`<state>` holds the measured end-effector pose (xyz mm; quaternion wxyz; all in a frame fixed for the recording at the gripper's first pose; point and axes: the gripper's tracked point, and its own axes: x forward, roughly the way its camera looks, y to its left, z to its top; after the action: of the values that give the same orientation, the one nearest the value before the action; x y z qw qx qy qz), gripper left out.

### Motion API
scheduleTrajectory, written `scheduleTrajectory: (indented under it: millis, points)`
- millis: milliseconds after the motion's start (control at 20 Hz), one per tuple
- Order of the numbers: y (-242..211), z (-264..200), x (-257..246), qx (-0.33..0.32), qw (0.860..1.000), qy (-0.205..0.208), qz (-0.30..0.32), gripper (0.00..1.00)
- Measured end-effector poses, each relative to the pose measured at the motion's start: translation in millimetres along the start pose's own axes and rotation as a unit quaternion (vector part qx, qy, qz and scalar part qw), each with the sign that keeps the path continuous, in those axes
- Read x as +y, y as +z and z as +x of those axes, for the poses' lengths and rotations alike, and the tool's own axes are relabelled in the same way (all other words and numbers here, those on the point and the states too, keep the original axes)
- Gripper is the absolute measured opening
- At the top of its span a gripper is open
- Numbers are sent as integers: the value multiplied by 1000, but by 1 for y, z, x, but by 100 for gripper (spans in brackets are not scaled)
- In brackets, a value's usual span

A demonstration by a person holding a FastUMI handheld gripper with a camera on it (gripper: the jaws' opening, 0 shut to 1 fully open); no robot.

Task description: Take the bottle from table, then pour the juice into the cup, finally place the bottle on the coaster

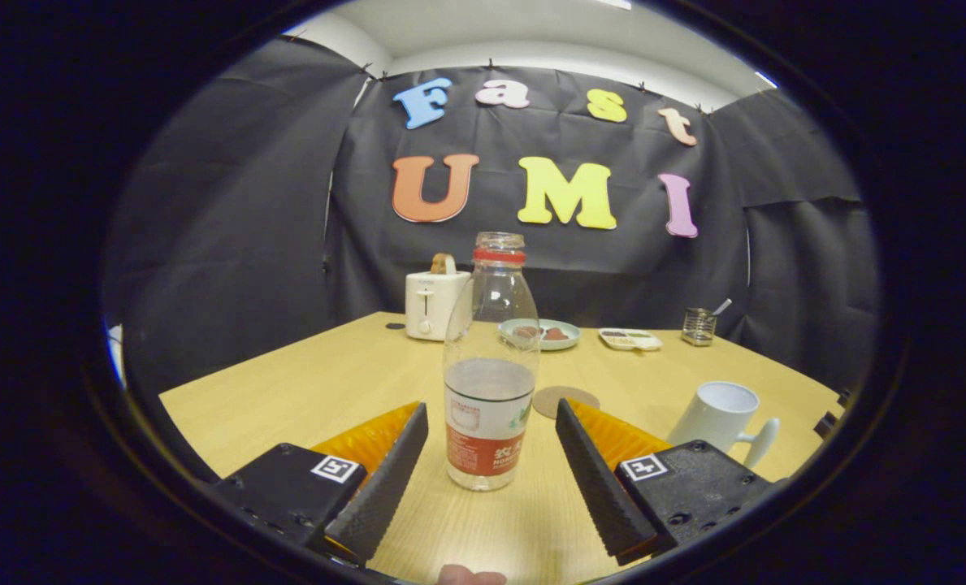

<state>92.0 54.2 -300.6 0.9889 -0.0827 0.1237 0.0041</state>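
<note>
A clear plastic bottle [489,366] with a red neck ring, no cap and a red and white label stands upright on the wooden table [304,390], partly filled with clear liquid. It stands between my two fingers, with a gap on each side. My gripper [491,422] is open and touches nothing. A white cup [722,416] with its handle to the right stands beyond the right finger. A round cork coaster [565,400] lies flat on the table just behind the bottle, to its right.
At the back of the table stand a white toaster [434,301] with a slice in it, a plate [541,333] with food, a small white tray [629,339] and a glass holder [698,326]. A fingertip [470,576] shows at the near edge.
</note>
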Motion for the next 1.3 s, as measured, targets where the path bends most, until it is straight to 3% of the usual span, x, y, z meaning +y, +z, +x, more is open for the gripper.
scheduleTrajectory:
  millis: [400, 750, 950, 1100, 1300]
  points:
    - [-2, 25, 5, 7, 999, 5, -44, 100]
    - [-2, 35, 7, 7, 999, 15, -31, 100]
    - [1, 35, 13, 23, 999, 33, -31, 81]
    - [13, 26, 23, 25, 998, 57, -21, 79]
    - [33, 10, 10, 14, 999, 37, 4, 77]
